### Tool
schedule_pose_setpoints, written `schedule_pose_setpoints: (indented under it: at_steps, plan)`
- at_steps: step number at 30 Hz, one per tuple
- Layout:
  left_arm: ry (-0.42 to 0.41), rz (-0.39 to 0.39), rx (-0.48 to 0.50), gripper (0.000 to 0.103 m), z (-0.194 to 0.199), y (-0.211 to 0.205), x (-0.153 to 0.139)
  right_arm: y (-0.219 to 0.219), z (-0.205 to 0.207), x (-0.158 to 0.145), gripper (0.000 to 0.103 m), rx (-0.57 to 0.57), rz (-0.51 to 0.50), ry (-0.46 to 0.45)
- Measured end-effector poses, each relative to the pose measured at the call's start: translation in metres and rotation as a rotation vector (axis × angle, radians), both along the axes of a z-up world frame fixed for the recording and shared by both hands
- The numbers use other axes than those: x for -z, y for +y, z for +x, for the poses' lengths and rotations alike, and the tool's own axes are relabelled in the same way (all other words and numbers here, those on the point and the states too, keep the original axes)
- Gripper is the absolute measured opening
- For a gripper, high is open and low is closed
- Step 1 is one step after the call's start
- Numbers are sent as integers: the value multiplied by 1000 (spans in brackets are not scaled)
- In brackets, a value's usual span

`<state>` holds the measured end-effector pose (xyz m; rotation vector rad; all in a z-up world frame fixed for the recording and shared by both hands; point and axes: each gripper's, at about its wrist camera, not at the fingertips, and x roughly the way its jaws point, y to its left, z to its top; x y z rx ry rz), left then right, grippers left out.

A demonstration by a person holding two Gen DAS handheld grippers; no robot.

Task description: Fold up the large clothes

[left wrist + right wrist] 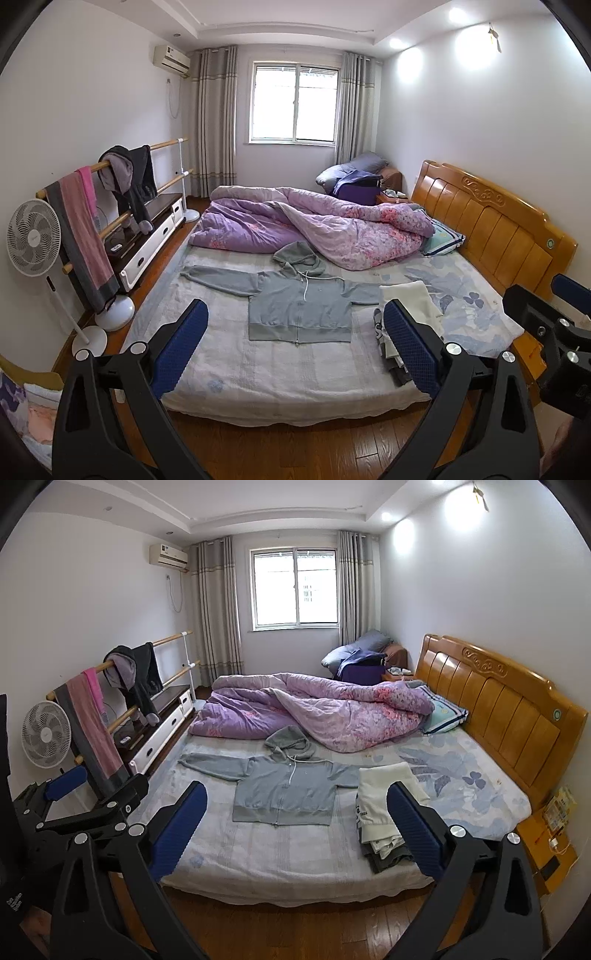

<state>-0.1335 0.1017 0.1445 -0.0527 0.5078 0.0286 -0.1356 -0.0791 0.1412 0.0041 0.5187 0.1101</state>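
Note:
A grey-blue zip hoodie (pixel 299 306) lies flat on the bed, front up, sleeves spread out to both sides, hood towards the quilt. It also shows in the right wrist view (pixel 284 790). My left gripper (pixel 295 325) is open and empty, held back from the bed's near edge, above the floor. My right gripper (pixel 295 805) is open and empty at the same distance; it also shows at the right edge of the left wrist view (pixel 546 314). A stack of folded clothes (pixel 388 808) with a white piece on top lies right of the hoodie.
A rumpled purple quilt (pixel 314 229) fills the far half of the bed. The wooden headboard (pixel 491 225) is on the right. A clothes rack (pixel 110 192) with hung garments, a standing fan (pixel 33 236) and a low cabinet (pixel 155 236) line the left wall. The floor is wood.

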Motion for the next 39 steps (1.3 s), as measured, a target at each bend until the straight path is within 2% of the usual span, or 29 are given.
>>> schedule_pose_setpoints:
  at_steps: [13,19,39]
  plan:
    - [-17,11,46,96,3,24,1,28,4,4,95,33,-54,-16]
    - [-20,-9,57,96,7,37,2,40,2,9,95,40,-58,-15]
    - [-37,-14,80,96,13,51,4,48,3,12,95,70,-72,-26]
